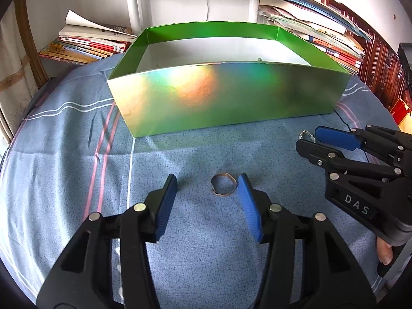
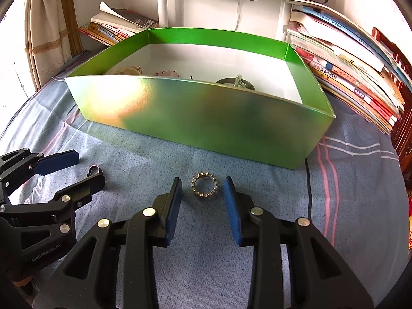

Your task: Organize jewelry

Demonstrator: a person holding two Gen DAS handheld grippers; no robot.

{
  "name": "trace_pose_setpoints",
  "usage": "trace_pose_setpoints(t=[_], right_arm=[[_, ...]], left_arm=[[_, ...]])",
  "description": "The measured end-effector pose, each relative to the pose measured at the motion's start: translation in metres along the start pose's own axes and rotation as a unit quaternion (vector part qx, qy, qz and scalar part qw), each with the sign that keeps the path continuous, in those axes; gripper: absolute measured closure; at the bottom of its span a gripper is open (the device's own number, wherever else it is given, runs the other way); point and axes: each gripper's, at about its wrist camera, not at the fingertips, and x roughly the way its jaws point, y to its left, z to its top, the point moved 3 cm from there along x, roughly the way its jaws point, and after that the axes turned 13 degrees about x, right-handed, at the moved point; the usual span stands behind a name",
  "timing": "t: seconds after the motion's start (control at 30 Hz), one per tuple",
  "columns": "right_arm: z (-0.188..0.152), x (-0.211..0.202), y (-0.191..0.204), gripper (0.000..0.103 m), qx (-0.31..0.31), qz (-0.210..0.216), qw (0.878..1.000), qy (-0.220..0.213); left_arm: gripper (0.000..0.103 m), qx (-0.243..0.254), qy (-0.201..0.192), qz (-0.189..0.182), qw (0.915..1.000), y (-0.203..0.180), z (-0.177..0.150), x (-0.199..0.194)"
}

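Jaws wide on my left gripper (image 1: 208,186), I see through the left wrist camera the thin ring (image 1: 223,186) lying flat on the blue cloth (image 1: 77,154), between the tips and touching the right-hand pad. Through the right wrist camera, my right gripper (image 2: 203,188) stands equally spread around the jewelled ring (image 2: 204,186), centred between the tips, with the green box (image 2: 195,118) just beyond.

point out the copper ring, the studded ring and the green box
copper ring (image 1: 223,184): left wrist view, on its band.
studded ring (image 2: 204,185): right wrist view, on its studded band.
green box (image 2: 206,113): right wrist view, on its near wall.
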Motion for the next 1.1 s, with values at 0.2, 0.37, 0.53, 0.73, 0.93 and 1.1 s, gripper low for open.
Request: trace_pose_setpoints(t=[0.2,0.37,0.53,0.73,0.93,1.1], right_arm=[[-0.0003,-0.0002,-0.0006,0.081,0.003,0.011,1.000,0.003],[-0.0006,-0.0001,-0.0016,0.057,0.007,0.005,1.000,0.004],[-0.0004,0.0010,-0.0025,0.055,0.010,0.005,1.000,0.006],[0.0024,0.0034,0.0007,0.055,0.008,0.011,1.000,0.007],[0.0029,0.0024,0.0040,0.080,0.000,0.020,1.000,0.006],[0.0031,0.0018,0.0023,0.082,0.004,0.022,1.000,0.006]], left_arm=[[0.054,-0.003,-0.001,-0.002,1.0000,0.0017,-0.0006,-0.0002],[0.039,-0.006,0.005,0.004,1.0000,0.0027,-0.0007,0.0013],[0.034,-0.007,0.007,0.003,0.9999,0.0036,-0.0006,0.0020],[0.040,-0.006,0.004,0.000,1.0000,0.0030,0.0001,0.0014],[0.058,-0.003,-0.002,-0.005,1.0000,0.0014,0.0001,-0.0001],[0.082,-0.020,-0.006,-0.002,0.9998,0.0078,-0.0015,-0.0015]])
